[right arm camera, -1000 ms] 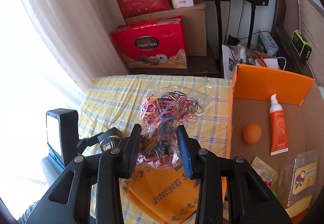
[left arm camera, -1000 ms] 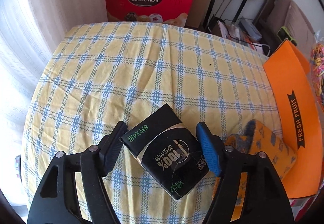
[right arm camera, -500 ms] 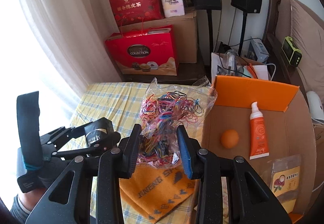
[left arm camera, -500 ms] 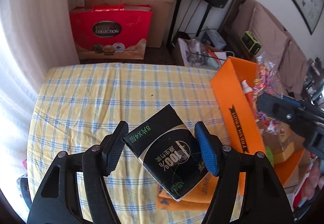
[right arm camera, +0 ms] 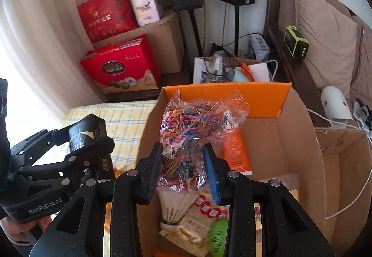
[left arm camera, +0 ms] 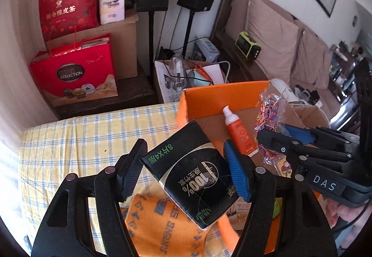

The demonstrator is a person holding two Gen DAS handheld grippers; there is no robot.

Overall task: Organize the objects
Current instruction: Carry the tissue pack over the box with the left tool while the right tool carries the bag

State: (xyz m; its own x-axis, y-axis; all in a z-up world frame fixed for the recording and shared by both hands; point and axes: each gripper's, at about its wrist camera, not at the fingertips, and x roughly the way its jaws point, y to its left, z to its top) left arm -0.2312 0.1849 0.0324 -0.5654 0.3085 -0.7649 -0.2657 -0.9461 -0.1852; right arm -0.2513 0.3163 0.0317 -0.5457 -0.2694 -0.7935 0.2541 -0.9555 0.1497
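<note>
My left gripper [left arm camera: 184,171] is shut on a black tissue pack [left arm camera: 190,173], held in the air over the left rim of the orange cardboard box [left arm camera: 223,96]. The same pack [right arm camera: 87,131] and the left gripper [right arm camera: 69,152] show at the left of the right wrist view. My right gripper [right arm camera: 183,171] is shut on a clear bag of coloured rubber bands [right arm camera: 193,122], hanging above the open box [right arm camera: 302,140]. In the left wrist view that bag [left arm camera: 269,115] and the right gripper [left arm camera: 279,138] are at the right.
Inside the box lie an orange tube [right arm camera: 234,152], a shuttlecock [right arm camera: 172,210], snack packets [right arm camera: 200,226] and a green item [right arm camera: 218,236]. An orange cloth [left arm camera: 162,222] lies on the yellow checked tablecloth [left arm camera: 81,140]. Red gift bags [left arm camera: 74,71], speakers and a sofa stand behind.
Both grippers have moved right toward the box with their loads. The rubber-band bag now hangs over the box interior; the black pack has risen and reached the box's left rim.
</note>
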